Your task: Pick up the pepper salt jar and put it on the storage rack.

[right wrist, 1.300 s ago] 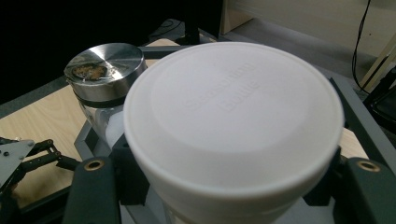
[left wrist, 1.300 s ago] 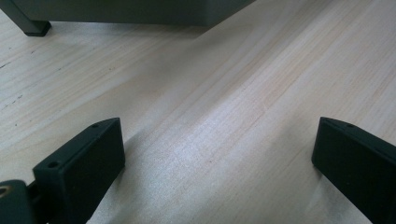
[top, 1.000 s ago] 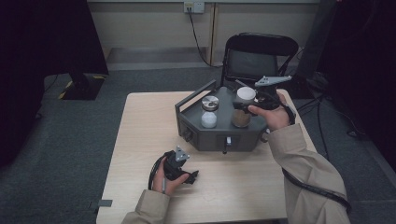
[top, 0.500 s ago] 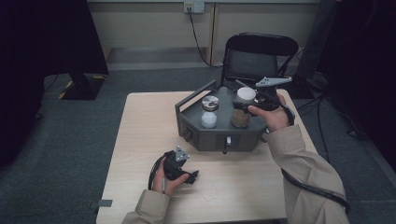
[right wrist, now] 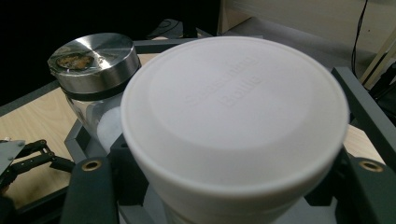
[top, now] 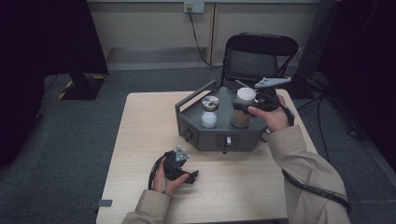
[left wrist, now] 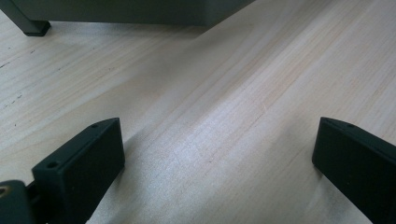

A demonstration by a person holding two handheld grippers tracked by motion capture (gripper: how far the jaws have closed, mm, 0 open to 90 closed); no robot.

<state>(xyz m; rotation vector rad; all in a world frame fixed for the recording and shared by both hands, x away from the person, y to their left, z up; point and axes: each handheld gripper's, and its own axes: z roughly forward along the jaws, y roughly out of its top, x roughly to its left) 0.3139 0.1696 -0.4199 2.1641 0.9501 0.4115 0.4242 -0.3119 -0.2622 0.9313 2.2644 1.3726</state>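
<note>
Raised lettering is seen on the white lid (right wrist: 233, 116) of the jar in the right gripper view, set in two lines across the lid's top; the letters are blurred and low in contrast, so the upper line cannot be made out, while the lower line may be read as "Bottle", though not with certainty; no other text, label, brand, number or sign can be read on anything else in the views.

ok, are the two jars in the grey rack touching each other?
Apart. High view shows bare rack between the steel-lidded jar and the white-lidded jar.
</note>
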